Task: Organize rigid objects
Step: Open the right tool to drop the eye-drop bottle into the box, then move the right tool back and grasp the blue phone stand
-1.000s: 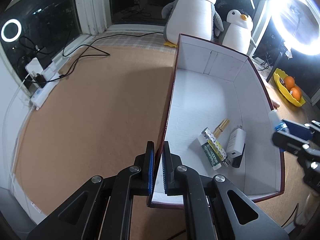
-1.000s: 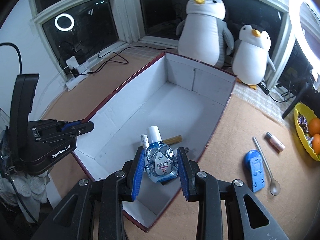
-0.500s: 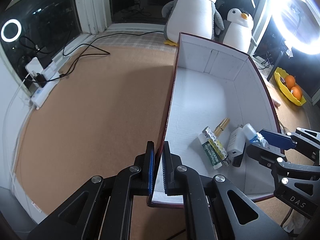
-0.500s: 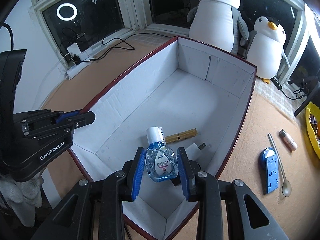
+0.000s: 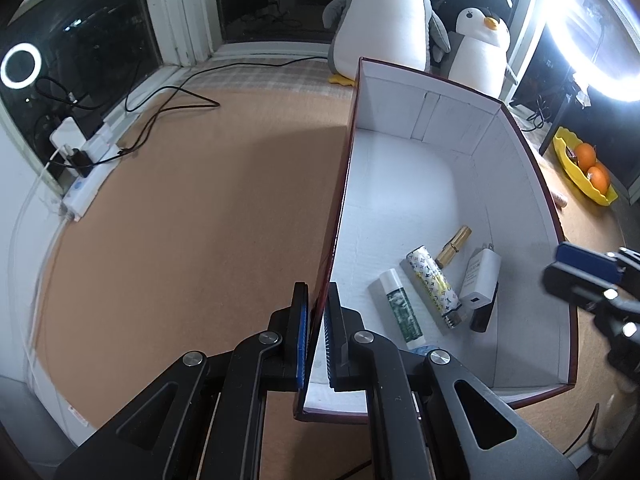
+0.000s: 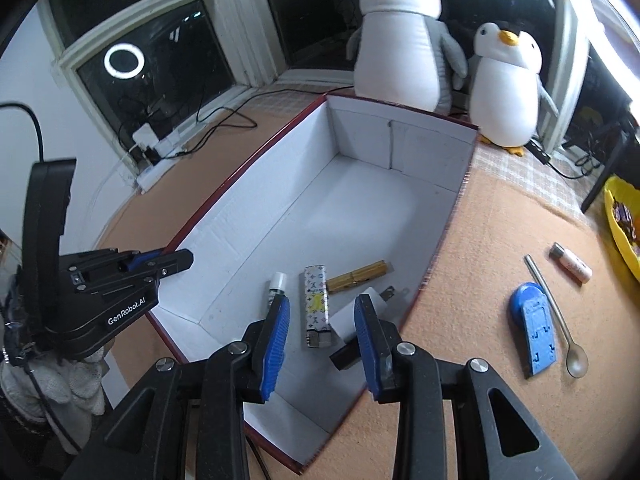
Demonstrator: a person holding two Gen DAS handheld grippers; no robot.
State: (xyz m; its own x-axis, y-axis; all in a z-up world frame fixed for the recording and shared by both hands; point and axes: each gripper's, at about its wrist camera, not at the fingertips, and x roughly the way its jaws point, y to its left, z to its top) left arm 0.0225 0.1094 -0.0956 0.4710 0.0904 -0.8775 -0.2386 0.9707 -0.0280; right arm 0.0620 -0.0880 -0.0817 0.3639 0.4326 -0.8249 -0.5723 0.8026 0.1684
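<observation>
On tan mat, open cardboard box (image 5: pixel 520 216) with white inside. Left gripper (image 5: pixel 316 292) clamped on box's near left wall, likely steadying it for loading. Right gripper (image 6: pixel 322 300) above box's near right part, tongs apart, nothing between them.

Inside box, near end, grouped side by side:
- one glue stick (image 5: pixel 398 308)
- one patterned lighter (image 5: pixel 432 284)
- one gold clip (image 5: pixel 454 240)
- one white charger (image 5: pixel 480 276)
- one black block (image 5: pixel 484 312), partly under charger

Outside, right of box, not yet sorted:
- one blue plastic piece (image 6: pixel 534 328)
- one spoon (image 6: pixel 577 363)
- one small tube (image 6: pixel 571 262)

Beyond far wall: two plush penguins (image 6: pixel 400 40).
</observation>
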